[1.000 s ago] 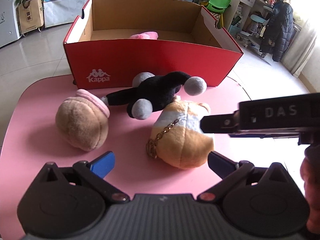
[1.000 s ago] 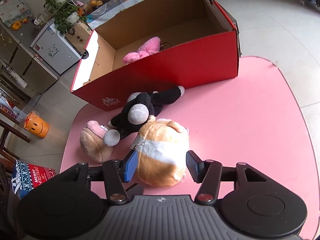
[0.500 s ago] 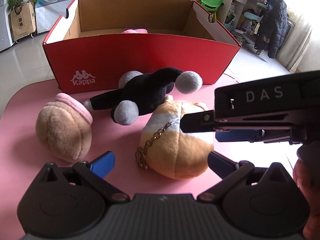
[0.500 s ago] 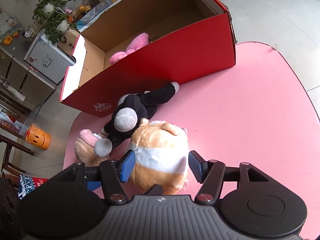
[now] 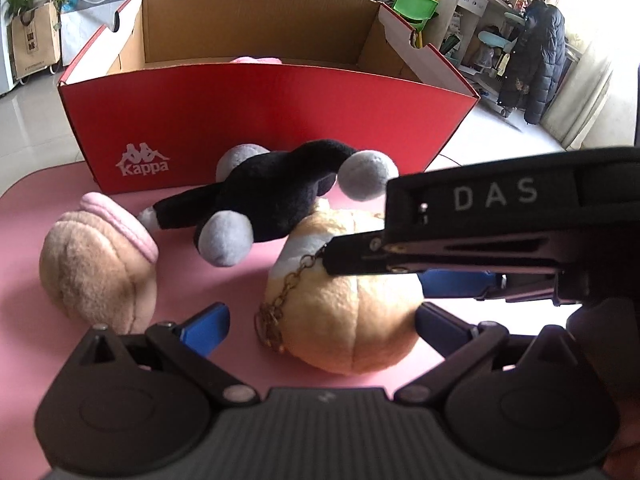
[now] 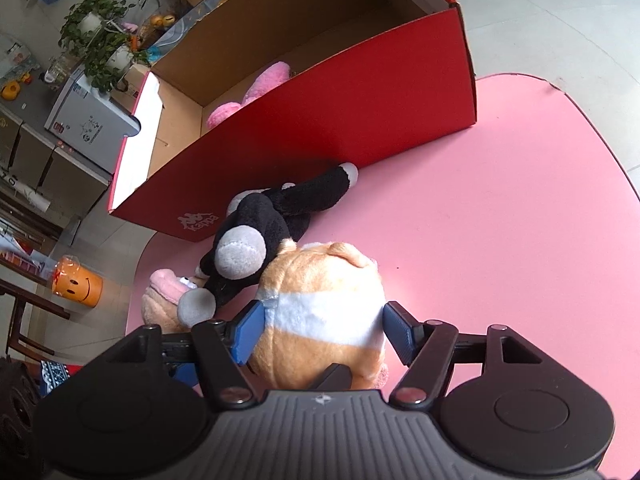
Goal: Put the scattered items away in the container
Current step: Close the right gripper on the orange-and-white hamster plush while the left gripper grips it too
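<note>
right gripper [image 6: 324, 330] fingers are opening around the orange plush [image 6: 320, 316] on the pink bench [image 6: 500, 240]; left gripper [image 5: 320, 326] fingers released (red box [image 5: 260, 128] behind).

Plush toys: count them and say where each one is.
4. Orange toy, black toy and tan toy on the table; pink toy in the red box. More may be hidden inside.

Bright daylight throughout, blown out at the window, upper right of the left view. Soft shadows on the pink table [image 6: 500, 216]. Strong fisheye bending at edges; sharp centres.
</note>
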Demonstrator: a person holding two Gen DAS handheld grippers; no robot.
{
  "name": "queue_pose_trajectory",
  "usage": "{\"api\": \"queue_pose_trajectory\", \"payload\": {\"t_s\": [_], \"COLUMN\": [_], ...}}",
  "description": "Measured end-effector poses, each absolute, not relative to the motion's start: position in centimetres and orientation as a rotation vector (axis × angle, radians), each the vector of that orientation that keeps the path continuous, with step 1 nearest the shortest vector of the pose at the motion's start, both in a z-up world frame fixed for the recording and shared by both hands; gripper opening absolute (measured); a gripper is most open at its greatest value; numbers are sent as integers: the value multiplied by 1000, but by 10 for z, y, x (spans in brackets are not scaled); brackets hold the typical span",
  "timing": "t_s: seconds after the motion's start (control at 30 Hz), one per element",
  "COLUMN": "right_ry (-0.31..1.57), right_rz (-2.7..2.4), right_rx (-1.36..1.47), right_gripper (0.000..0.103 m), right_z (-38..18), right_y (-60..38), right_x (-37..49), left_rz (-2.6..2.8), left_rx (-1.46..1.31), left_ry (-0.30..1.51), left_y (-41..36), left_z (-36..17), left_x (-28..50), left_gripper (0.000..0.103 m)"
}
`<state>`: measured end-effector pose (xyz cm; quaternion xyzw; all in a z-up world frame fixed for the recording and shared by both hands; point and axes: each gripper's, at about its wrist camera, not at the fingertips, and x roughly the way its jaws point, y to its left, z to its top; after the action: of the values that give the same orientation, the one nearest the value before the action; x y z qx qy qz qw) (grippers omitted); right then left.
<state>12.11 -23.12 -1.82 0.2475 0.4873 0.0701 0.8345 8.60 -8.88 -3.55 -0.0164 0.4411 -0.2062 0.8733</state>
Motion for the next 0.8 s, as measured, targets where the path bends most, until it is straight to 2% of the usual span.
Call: {"api": "queue_pose_trajectory", "payload": {"t_s": [0.3,0.8], "right_ry": [1050,1049], "right_rz": [134,157], "right_rx": [532,541], "right_gripper": [69,68], "right_z": [-18,-23], "right_y": [-232,-230], "right_x": [123,122], "left_rz": [-437,-446], "left_rx": [-36,-25], "left_ry": [924,919], "left_y": [-89,-88], "left_z": [-36,-37], "left_x": [87,88], "left_gripper": [103,103]}}
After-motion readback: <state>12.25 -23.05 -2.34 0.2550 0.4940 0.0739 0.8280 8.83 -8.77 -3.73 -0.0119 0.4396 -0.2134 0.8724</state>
